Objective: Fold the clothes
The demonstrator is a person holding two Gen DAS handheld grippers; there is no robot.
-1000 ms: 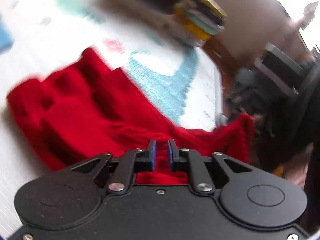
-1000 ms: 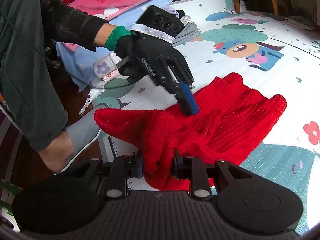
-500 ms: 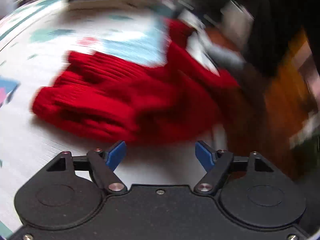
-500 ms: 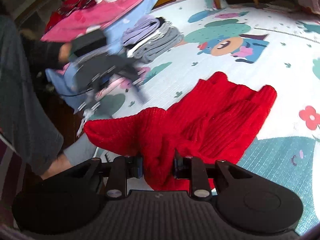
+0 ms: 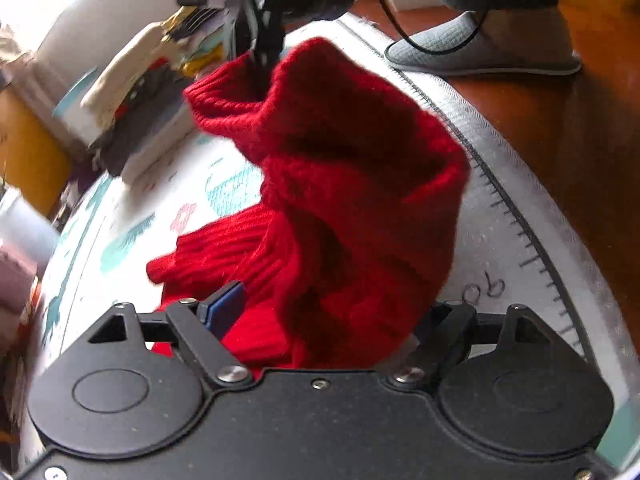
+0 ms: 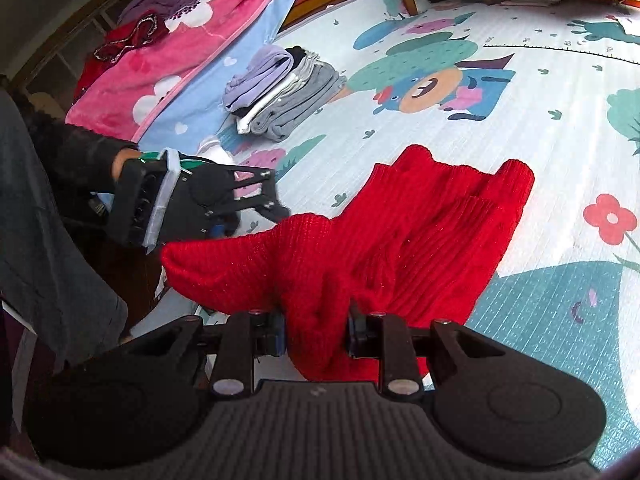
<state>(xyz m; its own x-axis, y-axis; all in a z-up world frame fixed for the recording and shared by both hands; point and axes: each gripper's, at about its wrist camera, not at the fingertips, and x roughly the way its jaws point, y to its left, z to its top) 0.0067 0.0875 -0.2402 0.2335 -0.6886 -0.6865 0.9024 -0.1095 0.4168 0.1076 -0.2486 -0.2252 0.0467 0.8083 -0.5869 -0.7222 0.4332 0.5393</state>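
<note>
The left claw (image 5: pixel 320 312) has let go of the red sweater (image 6: pixel 400 248). A second ago it was pinched on a fold of the knit; now its jaws stand spread wide, and it has swung round to a new spot at the raised end of the garment. Knit hangs in the gap between the jaws, but the pads do not press on it. The right claw (image 6: pixel 316 332) has not changed: it stays pinched on a thick bunch of the sweater and holds that end up off the mat (image 6: pixel 520 120).

This looks like a regrip: one hand keeps the sweater lifted while the other seeks a fresh hold, probably to pull the garment flat before folding. No neat fold is made yet.

The sweater is bright red, chunky and ribbed. Its far part lies rumpled on a children's play mat on the floor, while the near end rises in a soft hump to the right claw. A stack of folded clothes (image 6: pixel 280 92) sits well apart, further back on the mat.
</note>
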